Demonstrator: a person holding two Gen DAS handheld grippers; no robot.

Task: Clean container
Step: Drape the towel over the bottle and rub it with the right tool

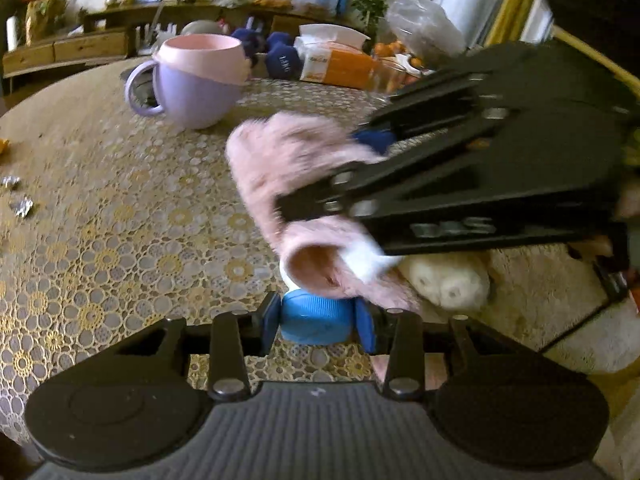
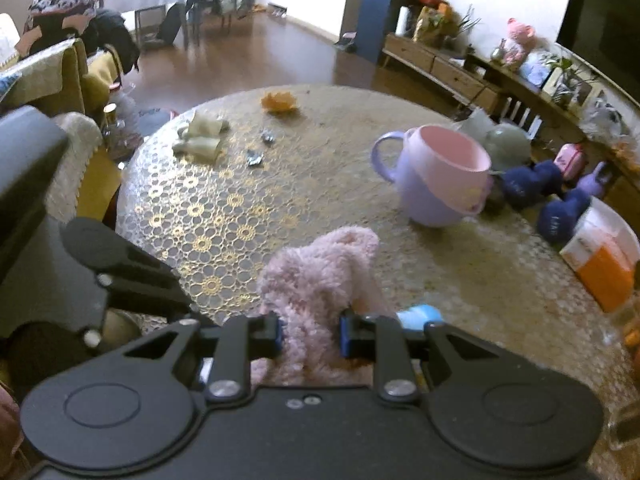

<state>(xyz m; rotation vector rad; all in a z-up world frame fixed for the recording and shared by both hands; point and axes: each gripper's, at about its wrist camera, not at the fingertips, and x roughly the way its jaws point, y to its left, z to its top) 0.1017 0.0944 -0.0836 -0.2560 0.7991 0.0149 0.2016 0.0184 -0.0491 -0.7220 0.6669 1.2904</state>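
My left gripper is shut on the blue cap of a small white container, held just above the table. A fluffy pink cloth is wrapped over that container and hides most of it. My right gripper is shut on the same pink cloth; in the left wrist view its black body reaches in from the right. The container's blue cap peeks out just right of my right fingers. A purple mug with a pink rim stands farther back on the table.
The round table has a gold lace-pattern cover. On it lie foil wrappers, an orange peel, a pale cloth, blue dumbbells and an orange-white tissue box. A cream plush item sits at the right.
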